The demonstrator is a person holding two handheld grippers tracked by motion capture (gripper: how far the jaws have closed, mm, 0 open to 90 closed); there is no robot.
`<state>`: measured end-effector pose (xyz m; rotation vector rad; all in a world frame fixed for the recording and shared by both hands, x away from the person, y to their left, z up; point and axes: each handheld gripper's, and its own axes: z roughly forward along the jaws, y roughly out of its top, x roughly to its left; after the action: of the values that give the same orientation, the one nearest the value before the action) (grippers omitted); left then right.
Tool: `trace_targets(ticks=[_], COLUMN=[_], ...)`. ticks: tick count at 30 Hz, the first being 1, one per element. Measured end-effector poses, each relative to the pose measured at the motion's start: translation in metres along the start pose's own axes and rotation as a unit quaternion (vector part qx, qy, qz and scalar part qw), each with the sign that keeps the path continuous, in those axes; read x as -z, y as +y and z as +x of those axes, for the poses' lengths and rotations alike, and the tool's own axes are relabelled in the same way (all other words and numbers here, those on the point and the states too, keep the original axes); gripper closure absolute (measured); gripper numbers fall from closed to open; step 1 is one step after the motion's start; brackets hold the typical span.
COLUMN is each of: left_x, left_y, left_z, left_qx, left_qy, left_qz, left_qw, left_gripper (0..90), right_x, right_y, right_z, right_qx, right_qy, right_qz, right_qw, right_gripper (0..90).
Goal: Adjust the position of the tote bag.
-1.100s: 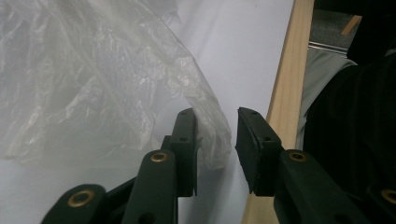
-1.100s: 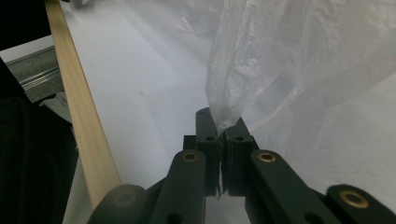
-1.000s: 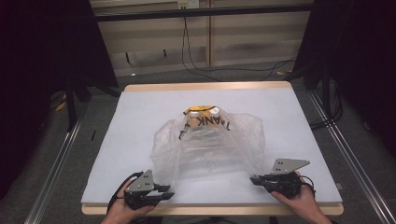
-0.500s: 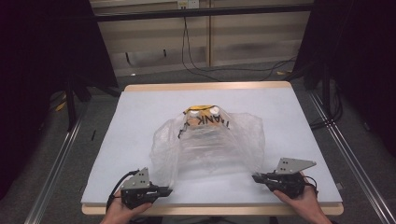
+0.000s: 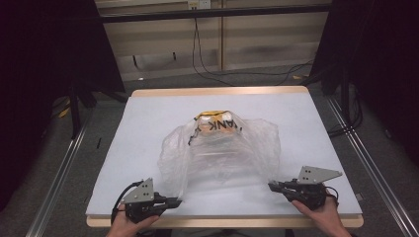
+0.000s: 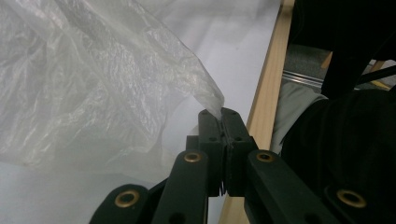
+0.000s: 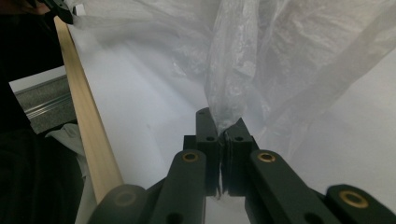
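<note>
A crumpled clear plastic bag [image 5: 222, 158] lies in the middle of the white table [image 5: 148, 123]. Inside it, at the far end, is a yellow, black and white pack [image 5: 217, 123] with large black letters. My left gripper [image 5: 175, 201] lies low at the bag's near left corner. In the left gripper view the jaws [image 6: 222, 114] are pressed together with a thin tip of the bag's film [image 6: 93, 84] pinched between them. My right gripper [image 5: 272, 186] lies at the near right corner, shut on a bunched fold of the bag [image 7: 280, 60] in the right gripper view [image 7: 219, 123].
The table's wooden front edge [image 5: 222, 221] runs just behind both hands and also shows as a wooden strip [image 6: 266, 93] in the left gripper view. Metal rails [image 5: 59, 168] flank the table on the floor. Black cables [image 5: 237, 74] trail across the floor beyond the far edge.
The left gripper's jaws have closed on the bag's near left corner. Both hands have stayed nearly where they were, and the bag has kept its shape.
</note>
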<state>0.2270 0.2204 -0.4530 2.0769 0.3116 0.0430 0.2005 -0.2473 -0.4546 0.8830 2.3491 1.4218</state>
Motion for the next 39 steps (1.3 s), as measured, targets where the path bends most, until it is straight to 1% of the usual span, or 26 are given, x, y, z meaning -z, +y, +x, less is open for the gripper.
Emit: trace_targets(ticks=[1, 4, 5, 6, 7, 8, 9, 11, 12, 14, 15, 16, 20, 21, 23, 24, 25, 27, 30, 32, 33, 34, 35, 36, 37, 39], left_x=[0.002, 0.007, 0.008, 0.008, 0.011, 0.011, 0.013, 0.014, 0.016, 0.017, 0.016, 0.018, 0.02, 0.021, 0.022, 0.025, 0.025, 0.026, 0.026, 0.025, 0.025, 0.025, 0.026, 0.026, 0.027, 0.03], left_y=[0.001, 0.003, 0.003, 0.003, 0.005, 0.005, 0.009, 0.011, 0.016, 0.019, 0.02, 0.023, 0.027, 0.028, 0.03, 0.035, 0.037, 0.041, 0.046, 0.052, 0.055, 0.055, 0.06, 0.06, 0.063, 0.069], left_z=[0.0, 0.002, 0.002, 0.002, 0.002, 0.002, 0.002, 0.003, 0.002, 0.001, 0.001, 0.0, 0.0, 0.0, 0.001, 0.001, 0.001, 0.001, 0.001, 0.003, 0.004, 0.004, 0.006, 0.006, 0.008, 0.01], left_qx=[0.002, -0.003, 0.001, 0.001, -0.001, -0.001, 0.002, 0.0, -0.005, -0.01, -0.011, -0.015, -0.013, -0.014, -0.017, -0.02, -0.023, -0.022, -0.03, -0.028, -0.03, -0.03, -0.029, -0.029, -0.031, -0.035], left_qy=[0.001, 0.002, 0.005, 0.005, 0.005, 0.005, 0.001, 0.002, 0.006, 0.007, 0.002, 0.005, 0.013, 0.011, 0.01, 0.017, 0.018, 0.017, 0.017, 0.011, 0.019, 0.019, 0.018, 0.018, 0.018, 0.026], left_qz=[-0.009, -0.02, -0.028, -0.028, -0.035, -0.035, -0.046, -0.052, -0.057, -0.06, -0.066, -0.066, -0.074, -0.079, -0.081, -0.083, -0.086, -0.093, -0.091, -0.101, -0.098, -0.098, -0.109, -0.109, -0.115, -0.114], left_qw=[1.0, 0.9998, 0.9996, 0.9996, 0.9994, 0.9994, 0.9989, 0.9987, 0.9983, 0.9981, 0.9978, 0.9977, 0.9971, 0.9967, 0.9965, 0.9962, 0.9958, 0.9953, 0.9953, 0.9944, 0.9945, 0.9945, 0.9934, 0.9934, 0.9927, 0.9925], left_gripper=[88.8, 88.9, 88.9, 88.9, 88.9, 88.9, 88.9, 88.9, 88.9, 89.0, 89.0, 89.0, 89.1, 89.1, 89.1, 89.1, 89.1, 89.1, 89.1, 89.2, 89.2, 89.2, 89.2, 89.2, 89.2, 89.3], right_x=[0.002, 0.005, 0.006, 0.007, 0.008, 0.008, 0.011, 0.012, 0.012, 0.012, 0.012, 0.012, 0.014, 0.015, 0.016, 0.017, 0.017, 0.019, 0.02, 0.021, 0.02, 0.02, 0.02, 0.02, 0.02, 0.021], right_y=[0.002, 0.004, 0.005, 0.007, 0.008, 0.008, 0.01, 0.013, 0.014, 0.015, 0.017, 0.019, 0.024, 0.026, 0.029, 0.03, 0.032, 0.038, 0.042, 0.049, 0.051, 0.053, 0.055, 0.055, 0.056, 0.062], right_z=[0.001, 0.001, 0.001, 0.001, 0.001, 0.001, 0.001, 0.002, 0.002, 0.003, 0.003, 0.004, 0.002, 0.002, 0.001, 0.0, 0.0, 0.0, 0.0, -0.001, 0.0, 0.0, 0.0, 0.0, 0.0, -0.001], right_qx=[0.003, 0.004, 0.003, 0.003, 0.003, 0.003, 0.001, 0.003, 0.001, 0.003, 0.004, -0.001, -0.001, -0.001, 0.001, 0.004, 0.005, 0.009, 0.014, 0.021, 0.022, 0.022, 0.025, 0.025, 0.027, 0.033], right_qy=[0.0, 0.003, 0.006, 0.006, 0.008, 0.008, 0.009, 0.009, 0.01, 0.012, 0.01, 0.017, 0.02, 0.018, 0.016, 0.015, 0.016, 0.014, 0.018, 0.021, 0.018, 0.019, 0.019, 0.019, 0.018, 0.015], right_qz=[-0.009, -0.025, -0.032, -0.038, -0.045, -0.045, -0.057, -0.06, -0.063, -0.066, -0.067, -0.074, -0.085, -0.089, -0.093, -0.094, -0.097, -0.103, -0.106, -0.116, -0.117, -0.119, -0.118, -0.118, -0.12, -0.127], right_qw=[1.0, 0.9997, 0.9995, 0.9993, 0.9989, 0.9989, 0.9983, 0.9982, 0.998, 0.9978, 0.9977, 0.9971, 0.9962, 0.9959, 0.9955, 0.9954, 0.9951, 0.9946, 0.9941, 0.9928, 0.9927, 0.9924, 0.9926, 0.9926, 0.9922, 0.9912], right_gripper=[87.0, 87.0, 87.0, 87.1, 87.1, 87.1, 87.1, 87.2, 87.2, 87.2, 87.2, 87.2, 87.3, 87.3, 87.3, 87.3, 87.3, 87.4, 87.4, 87.4, 87.4, 87.4, 87.4, 87.4, 87.4, 87.4])
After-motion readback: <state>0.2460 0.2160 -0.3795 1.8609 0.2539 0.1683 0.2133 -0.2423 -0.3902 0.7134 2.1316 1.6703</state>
